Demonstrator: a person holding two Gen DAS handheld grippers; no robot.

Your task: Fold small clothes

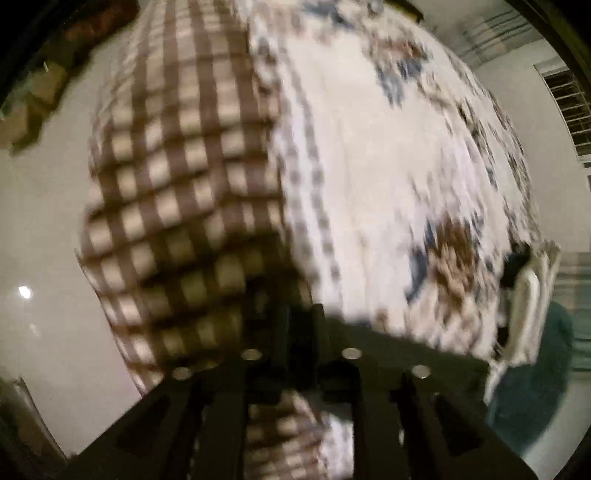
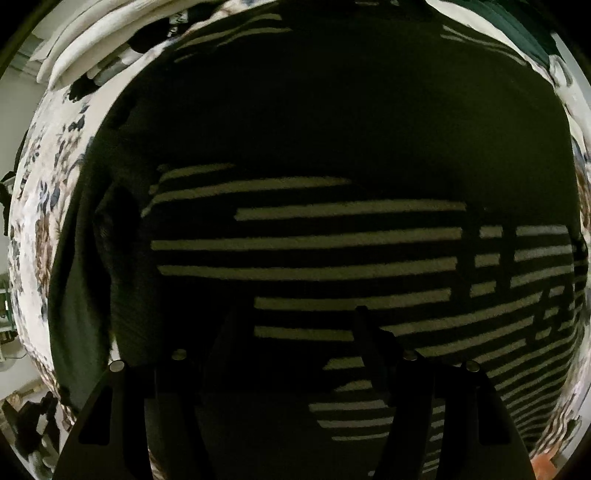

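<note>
A brown-and-cream checked cloth [image 1: 177, 192] lies on a white floral bedsheet [image 1: 388, 177] and fills the left half of the blurred left wrist view. My left gripper [image 1: 301, 332] has its dark fingers nearly together at the cloth's near edge and looks shut on it, with checked fabric showing beneath the jaws. In the right wrist view a dark garment with pale stripes [image 2: 332, 243] covers almost everything. My right gripper [image 2: 295, 328] points straight down over it, fingers wide apart and pinching nothing.
The floral bedsheet [image 2: 40, 206] rims the striped garment. A white folded pile [image 1: 528, 295] and a teal cloth [image 1: 535, 376] sit at the bed's right edge. White bedding [image 2: 85, 40] and a dark green cloth [image 2: 517, 22] lie beyond the garment. Pale floor [image 1: 40, 229] shows left.
</note>
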